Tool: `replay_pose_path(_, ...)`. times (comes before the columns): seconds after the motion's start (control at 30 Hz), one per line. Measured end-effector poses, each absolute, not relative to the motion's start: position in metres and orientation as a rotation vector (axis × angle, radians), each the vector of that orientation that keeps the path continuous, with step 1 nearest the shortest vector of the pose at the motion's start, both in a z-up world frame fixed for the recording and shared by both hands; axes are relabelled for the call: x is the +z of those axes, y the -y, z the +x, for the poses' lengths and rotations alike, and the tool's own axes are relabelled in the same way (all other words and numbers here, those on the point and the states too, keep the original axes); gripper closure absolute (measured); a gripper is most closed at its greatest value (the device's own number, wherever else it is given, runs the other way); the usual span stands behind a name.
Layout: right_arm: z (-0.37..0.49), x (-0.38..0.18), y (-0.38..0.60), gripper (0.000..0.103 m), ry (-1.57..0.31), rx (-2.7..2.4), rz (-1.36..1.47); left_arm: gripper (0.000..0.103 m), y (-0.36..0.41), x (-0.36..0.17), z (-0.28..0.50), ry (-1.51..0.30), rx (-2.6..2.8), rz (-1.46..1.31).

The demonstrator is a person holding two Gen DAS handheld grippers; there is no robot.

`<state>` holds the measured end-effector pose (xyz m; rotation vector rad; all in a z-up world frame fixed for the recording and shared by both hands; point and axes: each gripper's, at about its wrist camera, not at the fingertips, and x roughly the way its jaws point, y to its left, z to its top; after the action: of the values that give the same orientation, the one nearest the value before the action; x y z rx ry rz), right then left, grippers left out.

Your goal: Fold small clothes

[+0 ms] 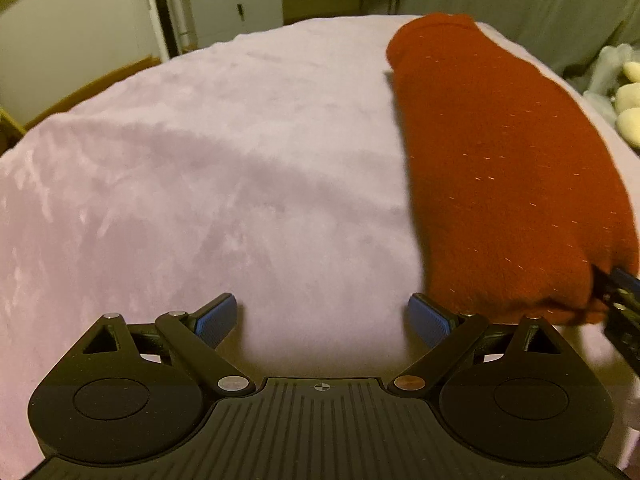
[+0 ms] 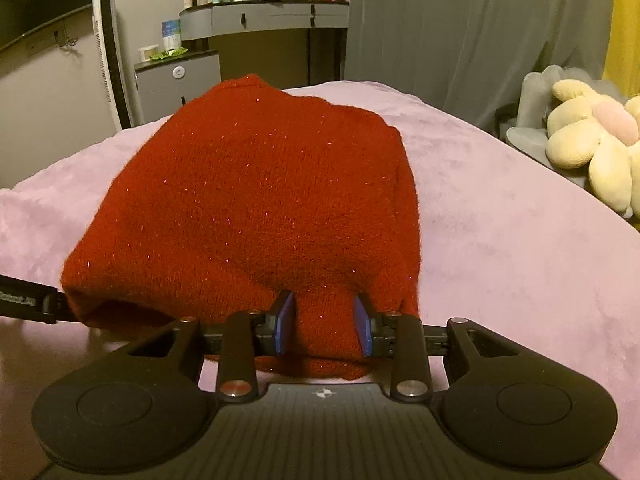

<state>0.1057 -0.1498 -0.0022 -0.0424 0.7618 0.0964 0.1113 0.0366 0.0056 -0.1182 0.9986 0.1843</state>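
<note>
A red knit garment (image 2: 248,200) with glittery threads lies folded on the lilac blanket (image 2: 500,240). My right gripper (image 2: 324,320) is shut on a bunched fold at the garment's near edge, and cloth fills the gap between the blue pads. In the left wrist view the same garment (image 1: 500,168) stretches along the right side. The right gripper (image 1: 616,292) holds its near corner at the frame's edge. My left gripper (image 1: 322,312) stands open over bare blanket (image 1: 200,200), just left of the garment, with nothing between its fingers.
A cream plush toy (image 2: 592,148) sits on a grey seat at the bed's right side. Beyond the far edge stand a small grey cabinet (image 1: 236,0) and a dressing table (image 2: 264,16) with bottles. A grey curtain hangs behind.
</note>
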Motion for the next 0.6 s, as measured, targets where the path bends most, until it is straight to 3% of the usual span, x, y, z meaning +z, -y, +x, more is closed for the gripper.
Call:
replay_pose_path(0.2, 0.101, 0.009, 0.148, 0.065, -0.777, 0.096, -0.048, 0.007, -0.032, 0.021, 0.090, -0.967, 0.137, -0.095)
replay_pose_path(0.33, 0.088, 0.013, 0.149, 0.044, -0.842, 0.080, -0.068, 0.006, -0.033, 0.036, 0.075, -0.935, 0.128, -0.127)
replay_pose_path(0.4, 0.080, 0.014, 0.151, 0.042, -0.875, 0.051, -0.062, 0.004, -0.032, 0.043, 0.069, -0.924, 0.121, -0.137)
replay_pose_path(0.6, 0.056, 0.032, 0.160, 0.015, -0.894, 0.047, -0.031, 0.002, -0.020, 0.054, 0.051, -0.875, 0.089, -0.110)
